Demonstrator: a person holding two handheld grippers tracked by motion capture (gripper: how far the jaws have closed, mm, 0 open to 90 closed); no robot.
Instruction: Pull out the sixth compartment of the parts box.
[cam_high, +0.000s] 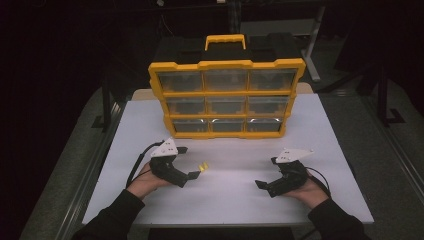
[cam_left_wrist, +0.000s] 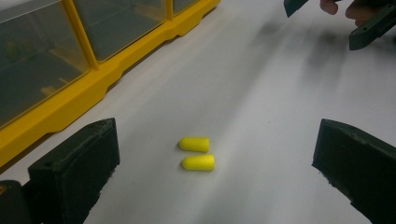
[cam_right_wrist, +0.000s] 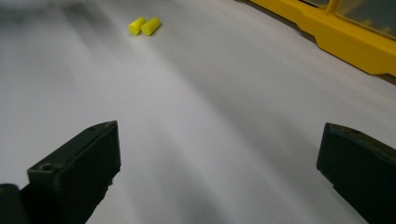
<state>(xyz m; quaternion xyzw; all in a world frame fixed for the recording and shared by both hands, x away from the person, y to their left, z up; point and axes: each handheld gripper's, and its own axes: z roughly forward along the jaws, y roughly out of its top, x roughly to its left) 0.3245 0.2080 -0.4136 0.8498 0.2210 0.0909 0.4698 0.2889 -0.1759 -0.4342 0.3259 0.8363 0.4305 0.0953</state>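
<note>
Two small yellow foam earplugs (cam_left_wrist: 196, 153) lie side by side on the white table (cam_high: 320, 145), near the yellow drawer organiser (cam_high: 226, 65) — framed by the left gripper (cam_high: 192, 162), gaping and empty, apparently lined up to grab; right gripper (cam_high: 265, 172) waits wide, holding nothing

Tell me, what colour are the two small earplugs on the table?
The earplugs are bright yellow, clearest in the left gripper view.

Left gripper (cam_left_wrist: 212, 175) jaws spread wide, two yellow earplugs (cam_left_wrist: 196, 153) lying between them on the desk (cam_left_wrist: 261, 93); yellow organizer (cam_left_wrist: 70, 88) at ten o'clock.
</note>
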